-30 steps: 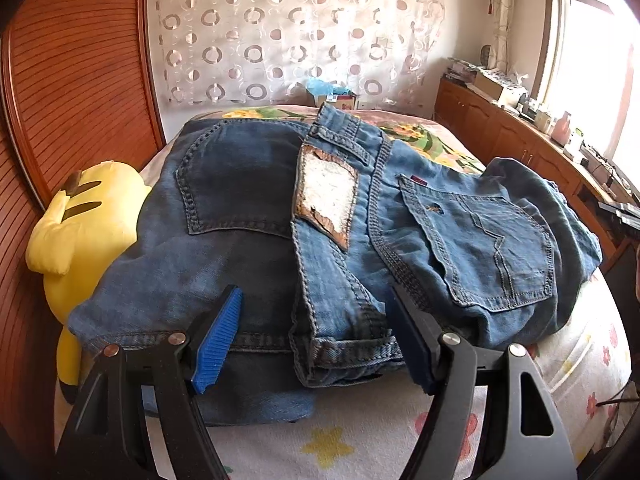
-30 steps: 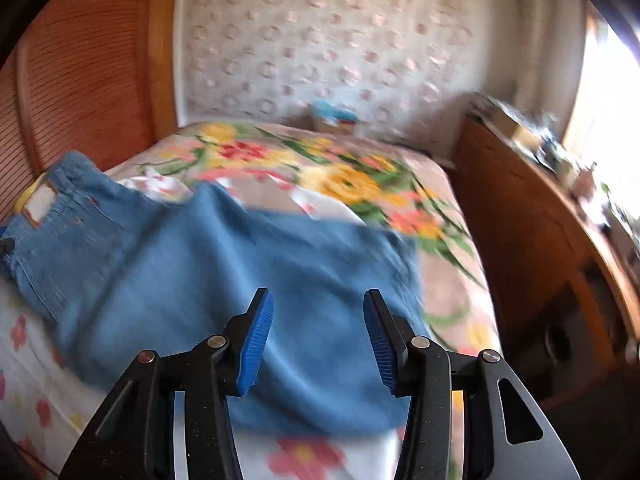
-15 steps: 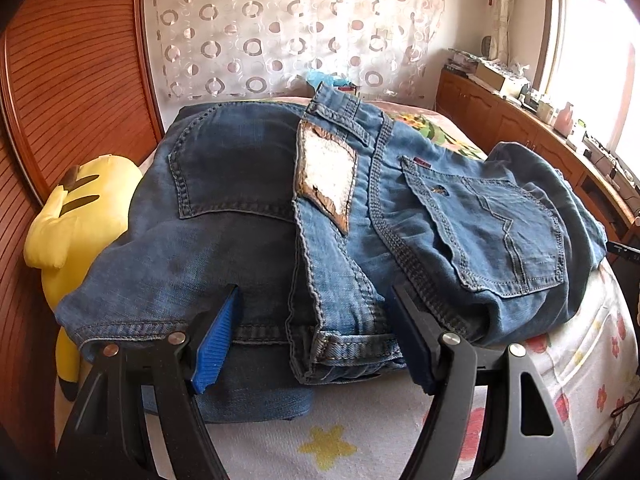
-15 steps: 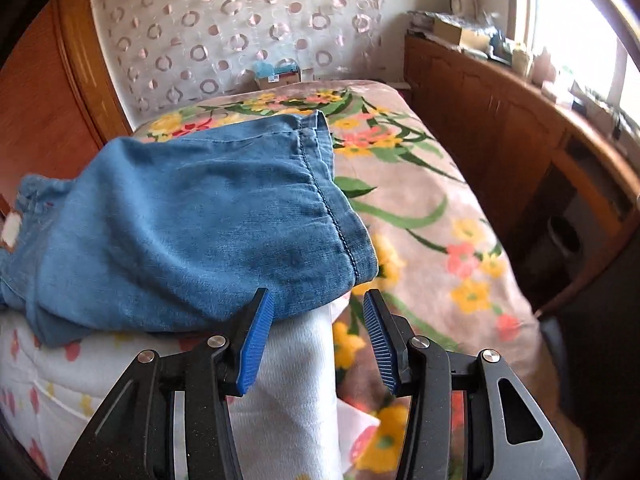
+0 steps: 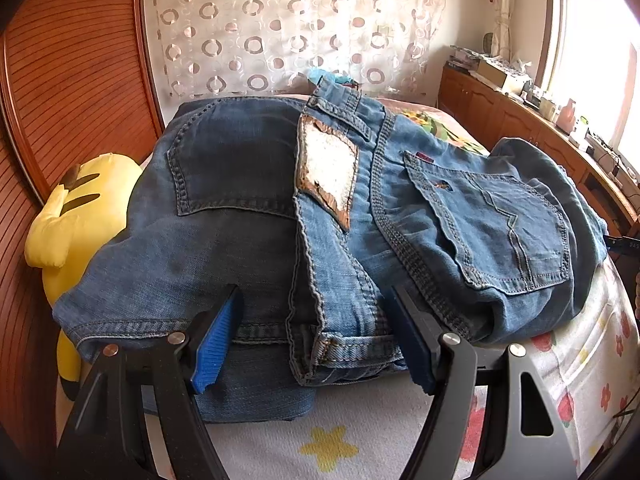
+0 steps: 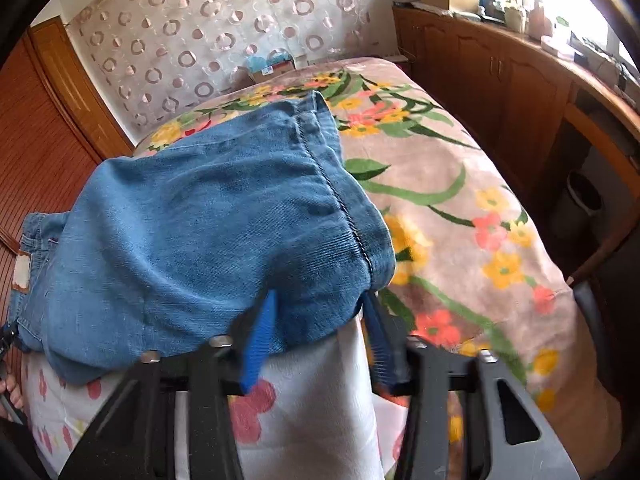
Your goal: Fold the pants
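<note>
Blue jeans point(image 5: 248, 248) lie back side up on the bed, both back pockets and a worn white waist patch point(image 5: 326, 164) showing. My left gripper point(image 5: 316, 320) stands open and straddles the bunched waistband point(image 5: 348, 344); its right pad point(image 5: 412, 356) is against the denim, while its left pad point(image 5: 212, 352) stands apart from the bundle. In the right wrist view a folded jeans leg point(image 6: 208, 232) ends in a stitched hem point(image 6: 340, 196). My right gripper point(image 6: 318, 320) is closing with the hem's near corner draped between its fingers, the pads still apart.
A yellow plush toy point(image 5: 76, 224) lies left of the jeans against the wooden headboard point(image 5: 68, 80). A floral blanket point(image 6: 452, 216) covers the bed's right half, and a white flowered sheet point(image 6: 320, 396) the near edge. A wooden cabinet point(image 6: 516, 92) with clutter runs along the window side.
My right gripper has rolled and dropped to the leg's hem corner, and its jaws have narrowed around it. In the left wrist view the jeans fill slightly more of the frame; that gripper's jaws are unchanged.
</note>
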`<state>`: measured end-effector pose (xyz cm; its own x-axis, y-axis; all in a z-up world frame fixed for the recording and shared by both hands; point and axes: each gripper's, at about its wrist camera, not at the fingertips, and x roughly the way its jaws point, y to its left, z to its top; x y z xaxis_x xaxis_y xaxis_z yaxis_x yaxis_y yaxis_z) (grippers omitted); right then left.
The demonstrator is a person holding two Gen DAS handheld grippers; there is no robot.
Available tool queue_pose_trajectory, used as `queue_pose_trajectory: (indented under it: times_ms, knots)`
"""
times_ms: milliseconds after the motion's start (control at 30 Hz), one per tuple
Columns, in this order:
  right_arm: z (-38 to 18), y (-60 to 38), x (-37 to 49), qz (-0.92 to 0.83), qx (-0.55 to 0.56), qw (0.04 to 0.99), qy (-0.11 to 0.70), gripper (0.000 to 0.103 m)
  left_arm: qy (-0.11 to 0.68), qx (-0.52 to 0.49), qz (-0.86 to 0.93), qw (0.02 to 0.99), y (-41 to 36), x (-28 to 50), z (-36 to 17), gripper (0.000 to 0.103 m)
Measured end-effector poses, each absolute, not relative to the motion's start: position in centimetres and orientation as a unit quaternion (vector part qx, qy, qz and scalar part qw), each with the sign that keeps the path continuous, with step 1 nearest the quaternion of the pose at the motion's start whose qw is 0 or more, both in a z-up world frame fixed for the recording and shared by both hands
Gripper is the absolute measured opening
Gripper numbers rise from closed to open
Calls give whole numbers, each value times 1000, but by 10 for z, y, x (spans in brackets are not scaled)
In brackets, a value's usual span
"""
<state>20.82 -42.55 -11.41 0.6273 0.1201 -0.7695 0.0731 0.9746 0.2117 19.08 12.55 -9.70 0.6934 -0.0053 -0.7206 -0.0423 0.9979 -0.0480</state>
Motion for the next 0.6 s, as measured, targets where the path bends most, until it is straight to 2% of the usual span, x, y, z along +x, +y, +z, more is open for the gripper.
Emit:
queue_pose_trajectory:
  times_ms: [67,100,333,600]
  knots:
    - [-109,-419,205,15,98,902,419,24,392,-28,12,919,124,191,-97,74]
    - [-106,-415,202,21,93,906,412,22,393,-25,13,919,124,191,-97,74]
    - [-87,-408,187,48,71,933,351,20,393,-24,14,919,123,191,-97,74]
    - [-101,-409,183,53,65,935,344,20,388,-30,10,921,123,187,-96,74]
